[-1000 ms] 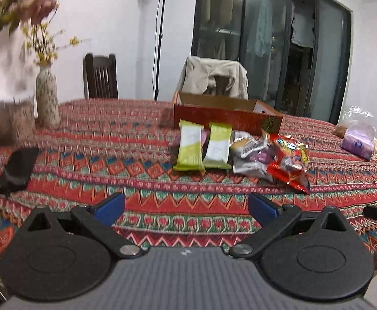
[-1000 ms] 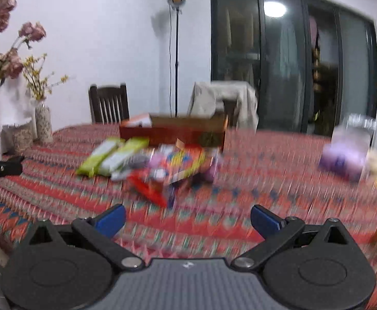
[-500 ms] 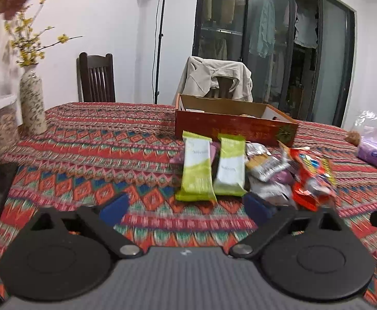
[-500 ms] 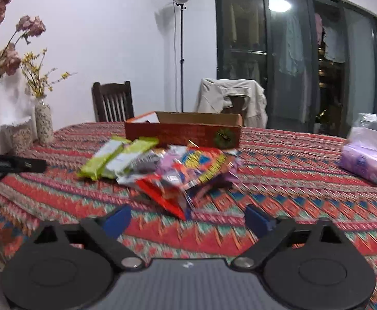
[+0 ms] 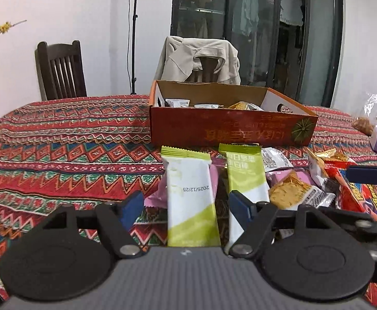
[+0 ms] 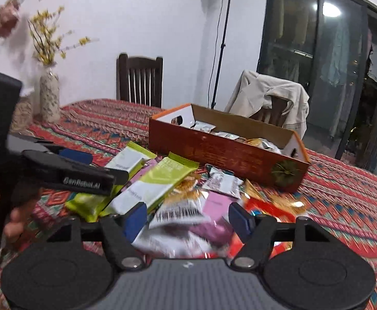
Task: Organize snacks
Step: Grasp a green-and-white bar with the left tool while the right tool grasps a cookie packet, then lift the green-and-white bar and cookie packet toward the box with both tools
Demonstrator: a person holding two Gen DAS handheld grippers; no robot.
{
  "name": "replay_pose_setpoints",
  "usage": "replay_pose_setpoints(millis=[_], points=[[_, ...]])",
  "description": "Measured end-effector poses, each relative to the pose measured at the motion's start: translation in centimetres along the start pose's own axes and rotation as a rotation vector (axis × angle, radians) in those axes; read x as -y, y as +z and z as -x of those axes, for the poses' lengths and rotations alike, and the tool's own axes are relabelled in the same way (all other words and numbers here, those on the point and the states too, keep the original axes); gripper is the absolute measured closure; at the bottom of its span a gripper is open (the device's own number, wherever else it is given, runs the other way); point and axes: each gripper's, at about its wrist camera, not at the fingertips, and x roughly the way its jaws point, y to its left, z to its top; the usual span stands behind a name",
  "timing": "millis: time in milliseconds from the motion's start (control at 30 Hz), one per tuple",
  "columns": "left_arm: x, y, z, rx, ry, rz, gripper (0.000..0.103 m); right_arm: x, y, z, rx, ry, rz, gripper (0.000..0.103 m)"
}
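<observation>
1. While the right wrist view is smeared over the nearest packets, I can make out only a barcode wrapper [image 6: 179, 210] and a pink packet [image 6: 215, 204] lying between the fingers of the right tool [image 6: 187, 218]; its jaws stand wide apart and grip nothing.
2. Left tool [image 5: 185, 204]: jaws spread wide, nothing held. A green-and-white bar [image 5: 191, 196] lies between the fingers, its near end cut off by the tool body. I cannot tell whether either pad touches it.
3. A second green bar [image 5: 245, 175] is partly covered by the left tool's right finger.
4. The snack pile sits on the worktop [image 5: 59, 149], directly in front of the red cardboard box [image 5: 229, 129]. The box's front wall hides most of its contents; only a few wrapper tops show above the rim.
5. A red wrapper [image 5: 356, 196] at the right of the pile is overlapped by the other tool's finger.
6. From the right wrist view, the left tool crosses over the green bars at the pile's left side.
7. Open patterned cloth lies left of the pile. A vase [image 6: 49, 95] stands near the far left edge, well apart from the snacks.
</observation>
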Motion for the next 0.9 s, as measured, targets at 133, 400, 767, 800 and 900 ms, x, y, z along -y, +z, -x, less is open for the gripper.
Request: replay_pose_setpoints(millis=[133,400,767,800,900], points=[[-0.9,-0.5,-1.0,-0.017,-0.064,0.037,0.039,-1.0,0.7,-3.8,-0.051,-0.014,0.044,0.034],[-2.7,-1.0,-0.8,-0.029,-0.12,0.116,0.065,-1.4,0.6,-6.9,-0.093,-0.011,0.023,0.059],[-0.7,-2.6,8.4,0.013,-0.097,0.158,0.065,-0.2,-1.0,0.9,-0.009,-0.008,-0.001,0.063],[-0.4,-3.2,9.6,0.006,-0.124,0.176,0.065,-0.1,-1.8,2.3,0.004,-0.005,-0.003,0.063],[1.0,-4.8,12.2,-0.011,-0.147,0.18,0.065,0.4,-4.8,6.2,0.029,0.002,-0.038,0.063]])
